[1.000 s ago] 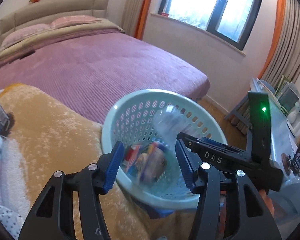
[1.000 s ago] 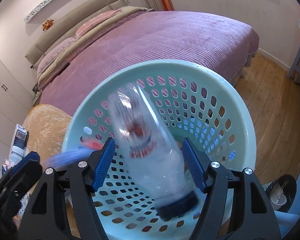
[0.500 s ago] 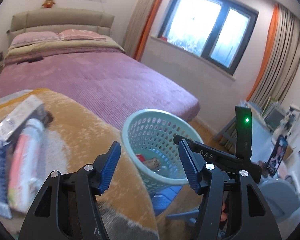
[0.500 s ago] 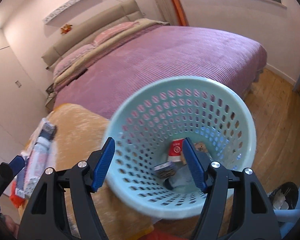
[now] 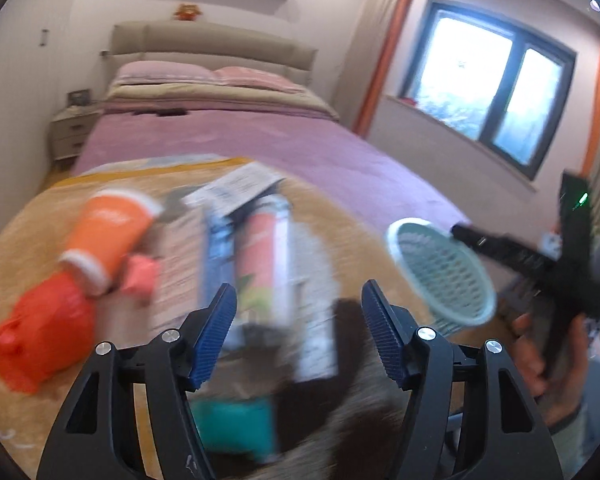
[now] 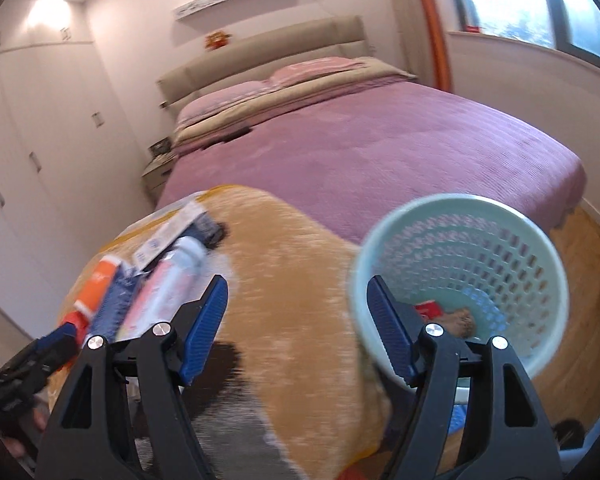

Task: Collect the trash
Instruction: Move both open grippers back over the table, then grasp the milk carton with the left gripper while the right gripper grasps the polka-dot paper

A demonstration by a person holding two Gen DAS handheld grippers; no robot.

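A pale green perforated basket (image 6: 460, 280) stands at the right edge of a tan fuzzy cover (image 6: 292, 280), with some trash inside; it also shows in the left wrist view (image 5: 440, 272). Trash lies on the cover: an orange cup (image 5: 108, 236), an orange bag (image 5: 40, 340), a pink tube (image 5: 264, 264), flat packets (image 5: 240, 184) and a teal item (image 5: 236, 428). My left gripper (image 5: 296, 336) is open and empty above the pink tube. My right gripper (image 6: 296, 328) is open and empty between the trash pile (image 6: 160, 280) and the basket.
A purple bed (image 5: 260, 140) with pillows lies behind the cover. A nightstand (image 5: 72, 132) stands at the far left, a window (image 5: 496, 84) at the right. White wardrobes (image 6: 28, 160) line the left wall. Wooden floor (image 6: 588, 248) shows beside the basket.
The clear bottle dropped from my right gripper into the basket. Both grippers have swung left, away from the basket toward the trash pile on the cover.
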